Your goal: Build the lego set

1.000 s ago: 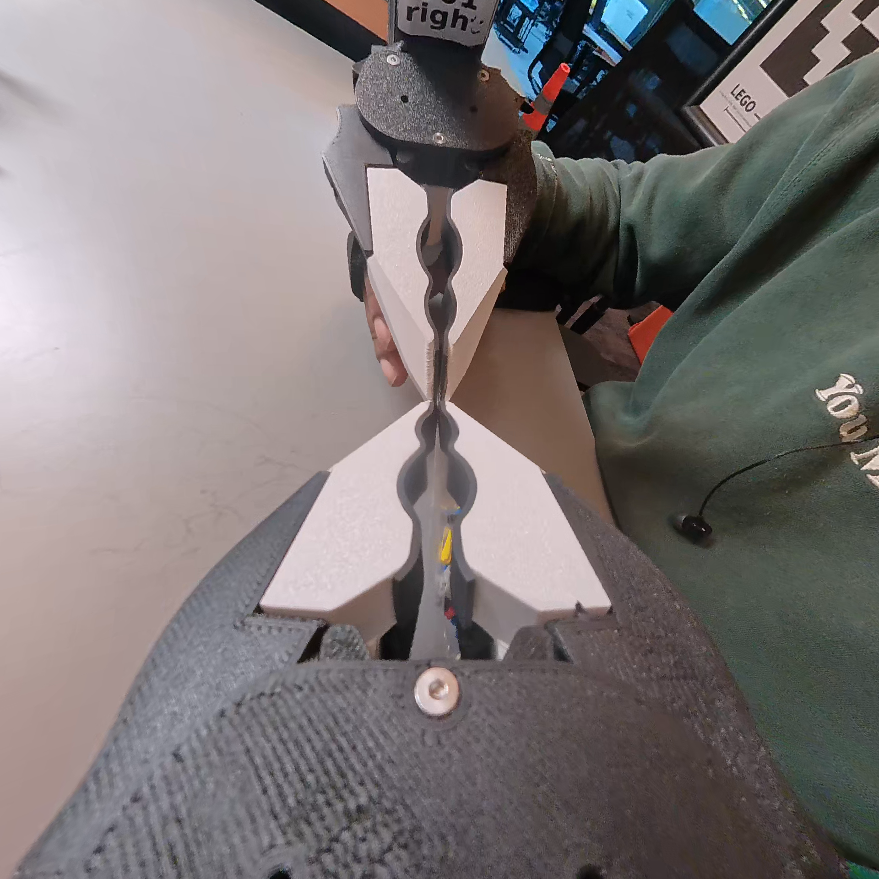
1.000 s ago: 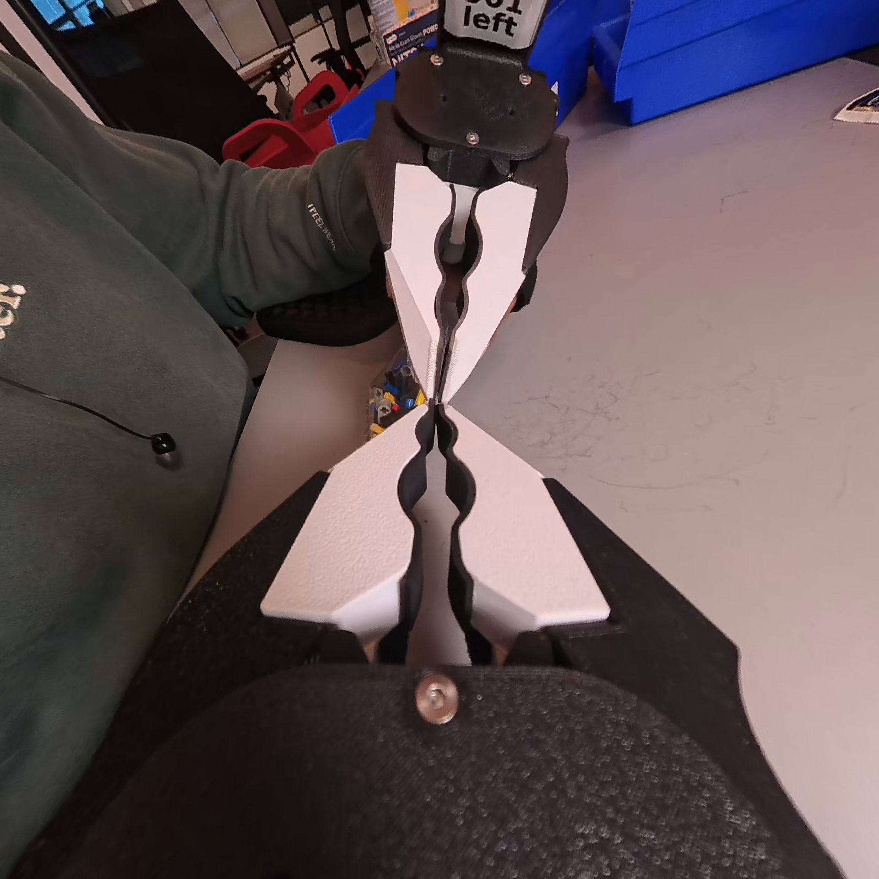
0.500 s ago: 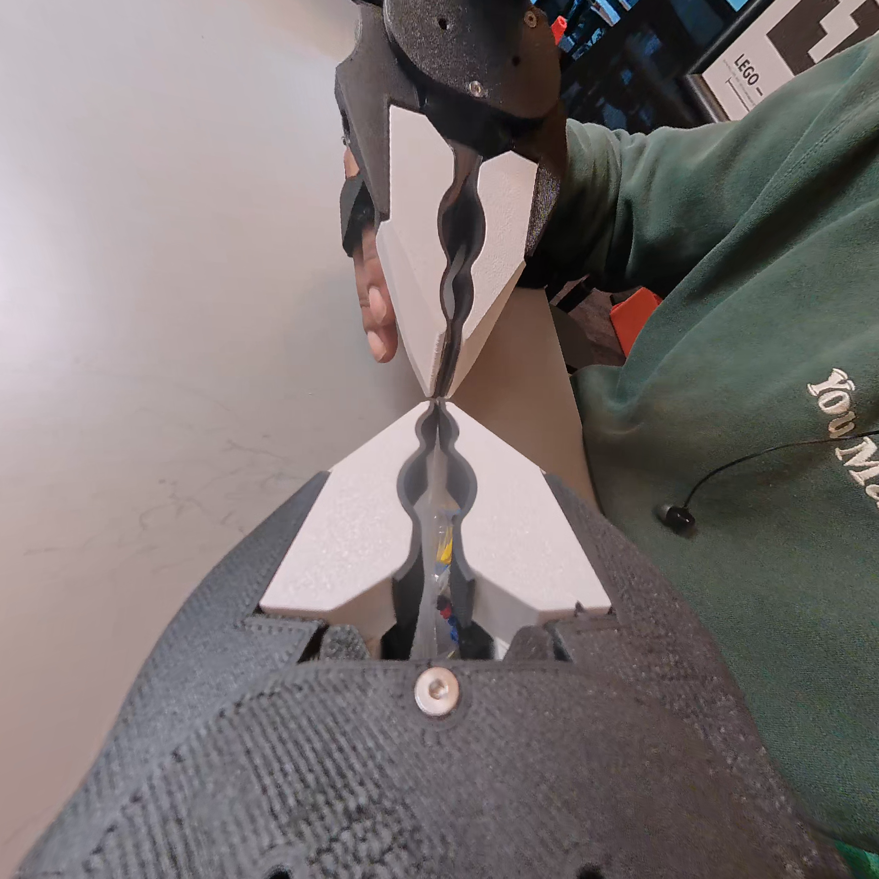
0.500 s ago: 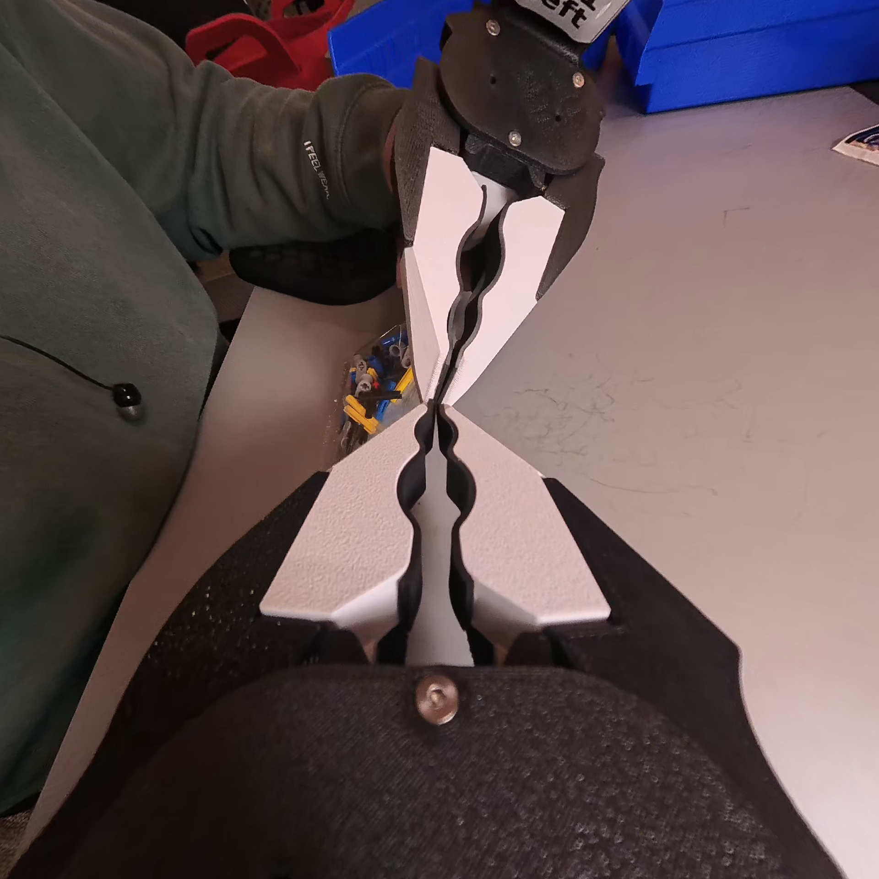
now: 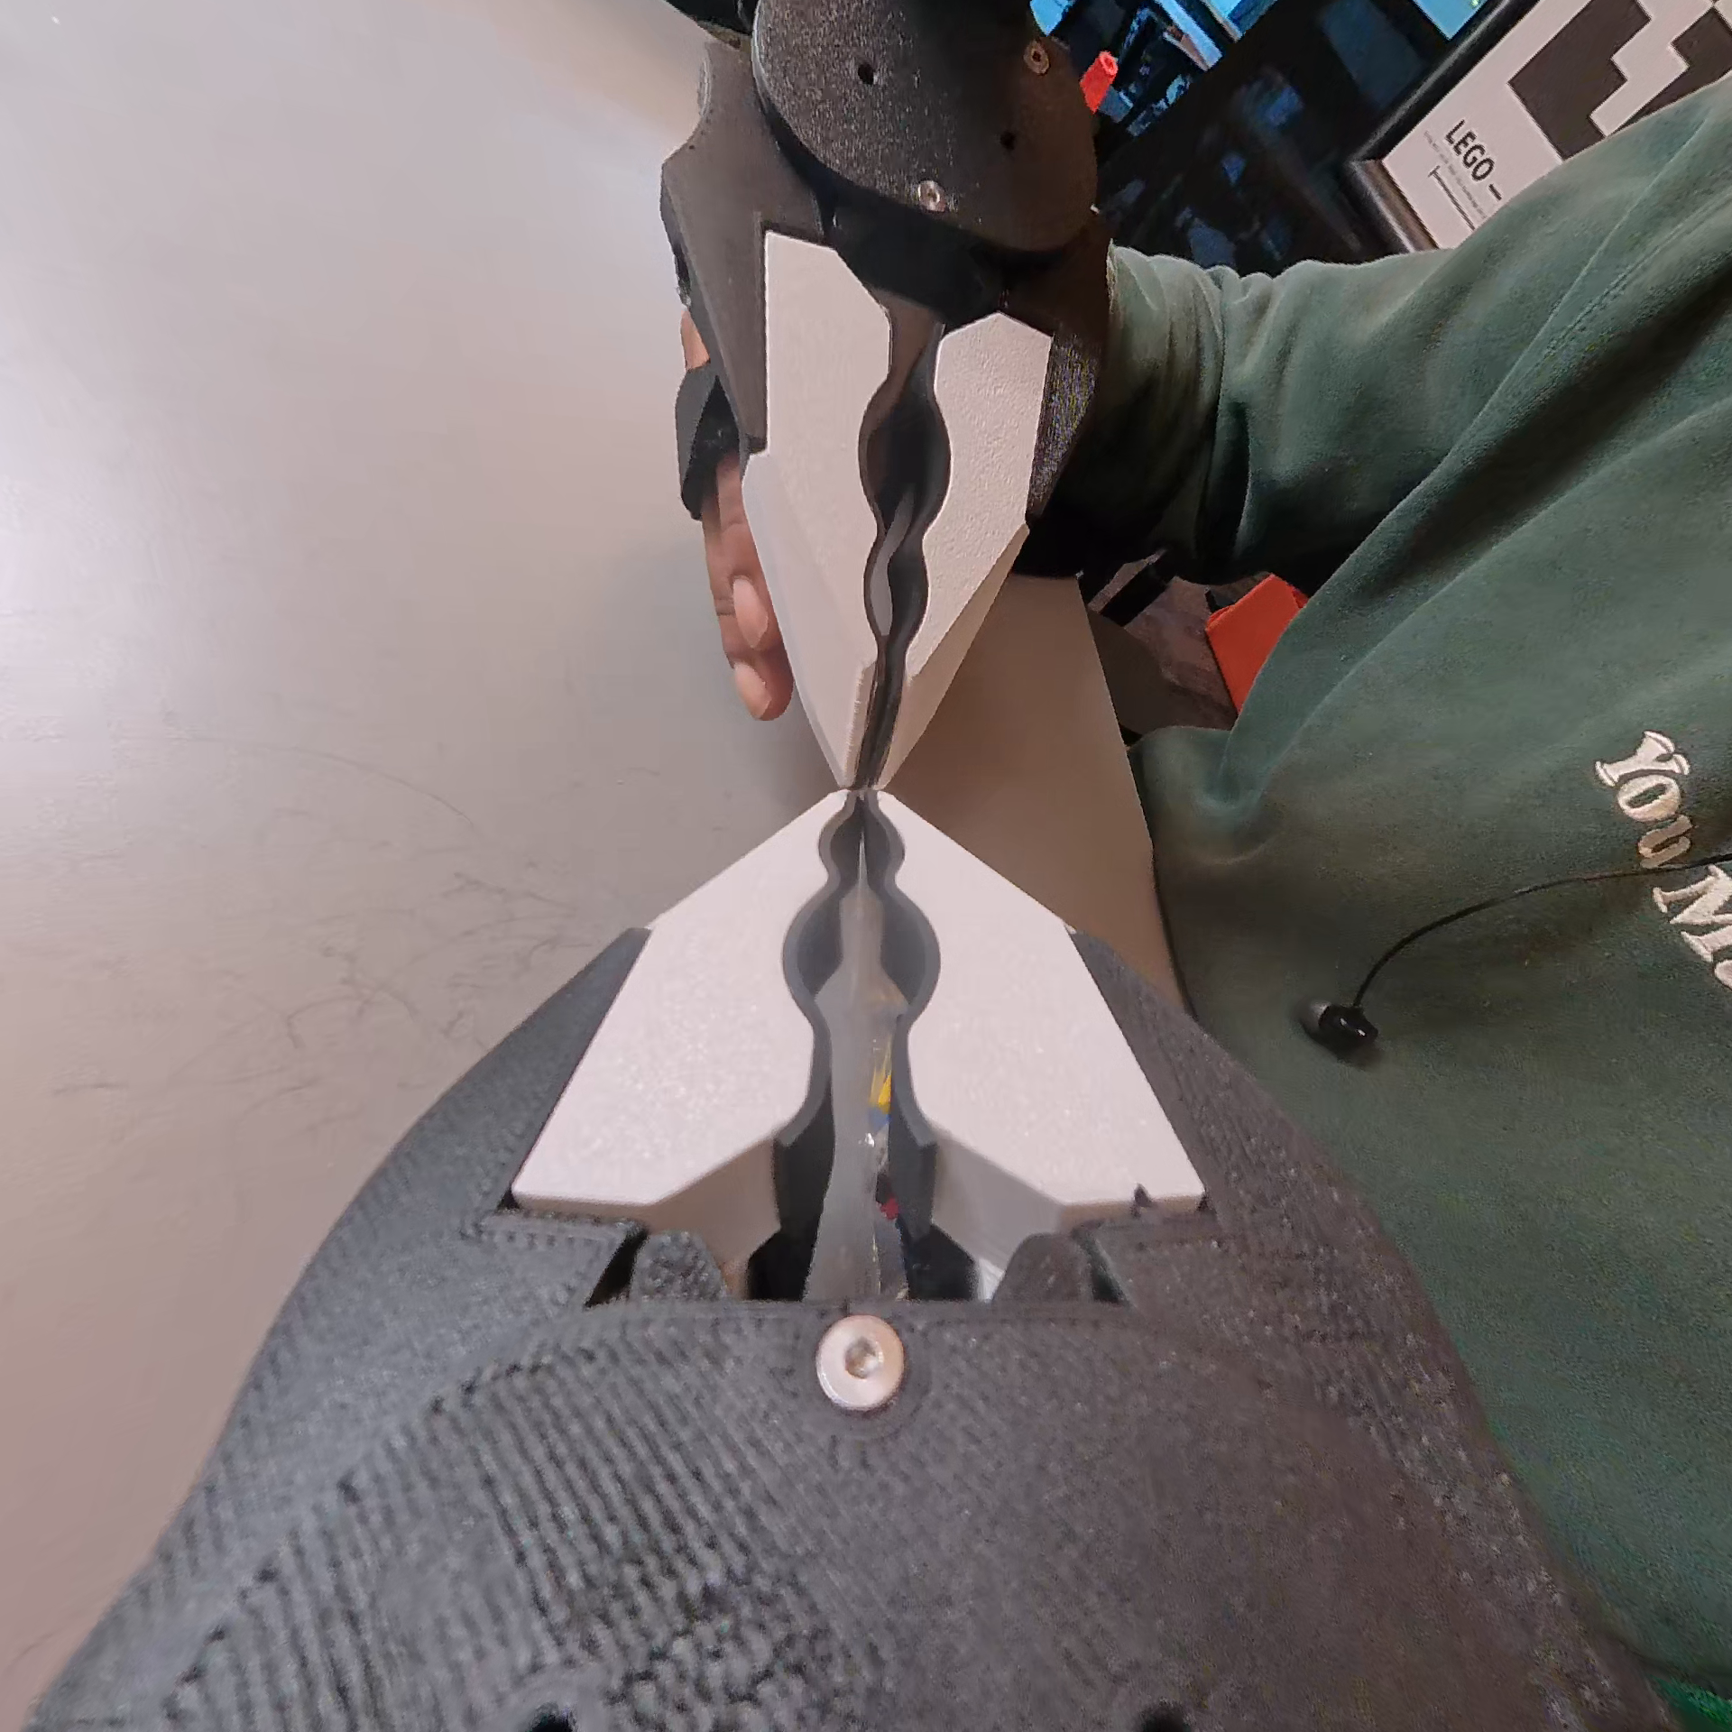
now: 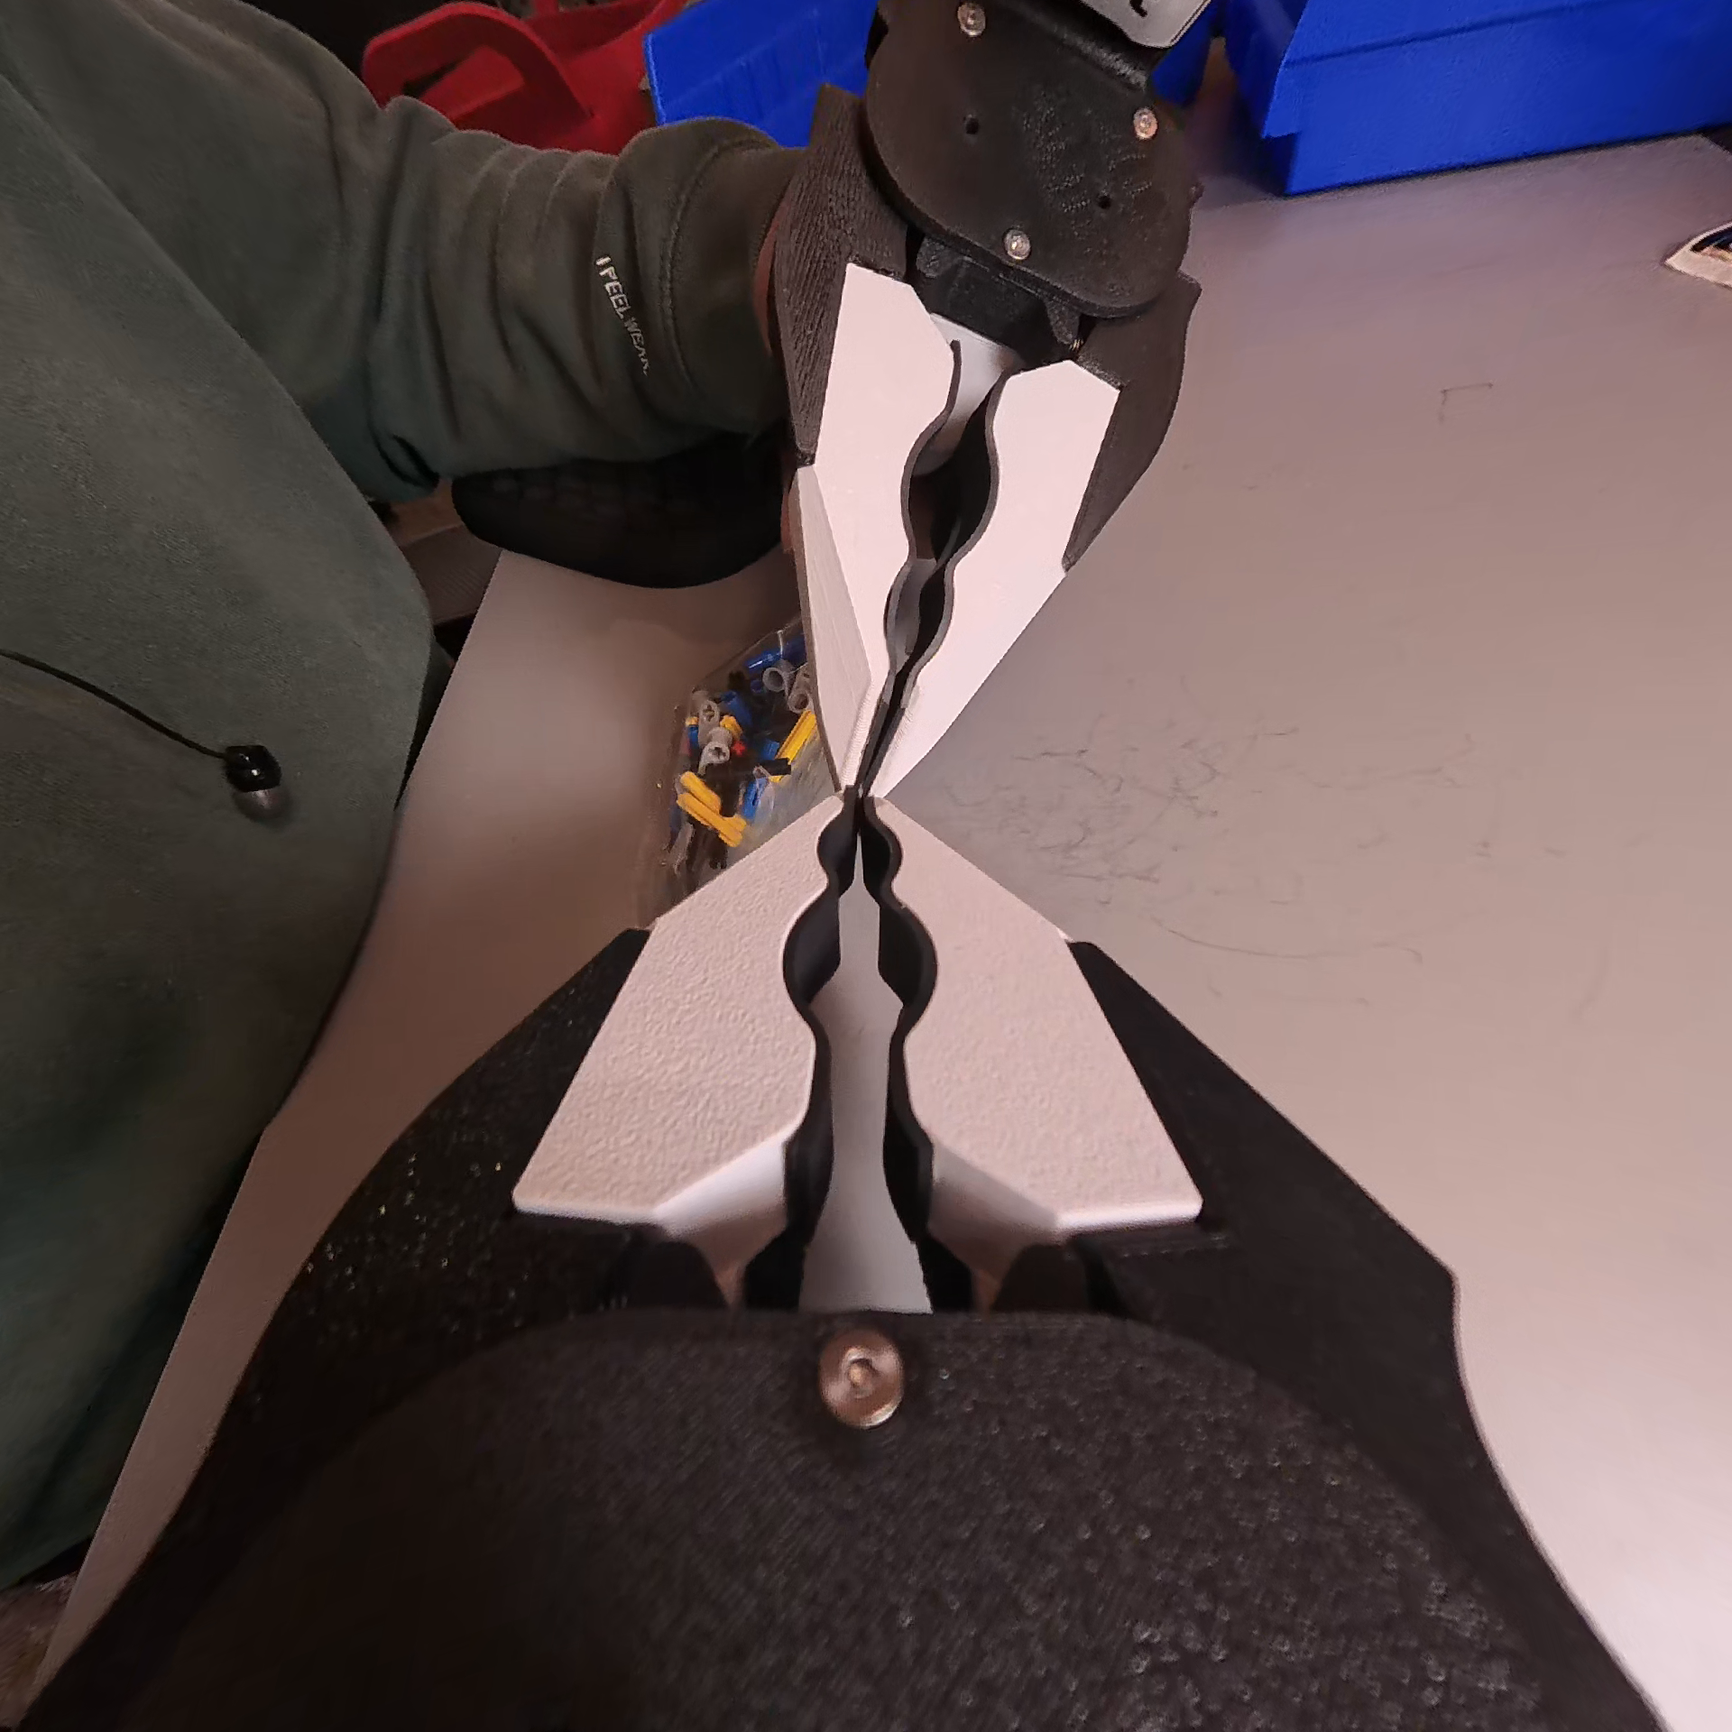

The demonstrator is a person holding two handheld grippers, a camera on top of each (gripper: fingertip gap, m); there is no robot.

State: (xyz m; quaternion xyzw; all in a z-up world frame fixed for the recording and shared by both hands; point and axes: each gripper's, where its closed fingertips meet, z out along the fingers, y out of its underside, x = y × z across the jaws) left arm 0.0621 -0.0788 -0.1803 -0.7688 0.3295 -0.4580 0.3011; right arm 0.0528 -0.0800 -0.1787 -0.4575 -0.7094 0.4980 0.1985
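Note:
A clear plastic bag of small lego parts (image 6: 740, 759), blue, yellow and grey, hangs just above the grey table (image 6: 1359, 750) near its front edge. My left gripper (image 5: 860, 798) and right gripper (image 6: 858, 797) meet tip to tip, both shut and pinching the bag's top edge at the same spot. In the left wrist view the bag (image 5: 872, 1078) shows only through the gap between my own fingers, and the right gripper (image 5: 867, 773) comes down from above. In the right wrist view the left gripper (image 6: 870, 780) leans in from the upper right.
The person's green sweatshirt (image 6: 187, 469) is close beside both grippers at the table edge. Blue bins (image 6: 1453, 84) and a red object (image 6: 506, 66) stand beyond the table. A printed slip (image 6: 1710, 258) lies at the table's far right. A framed sign (image 5: 1546, 122) is behind.
The two grippers have twisted against each other while staying tip to tip and shut. The bag has swung further into the right wrist view.

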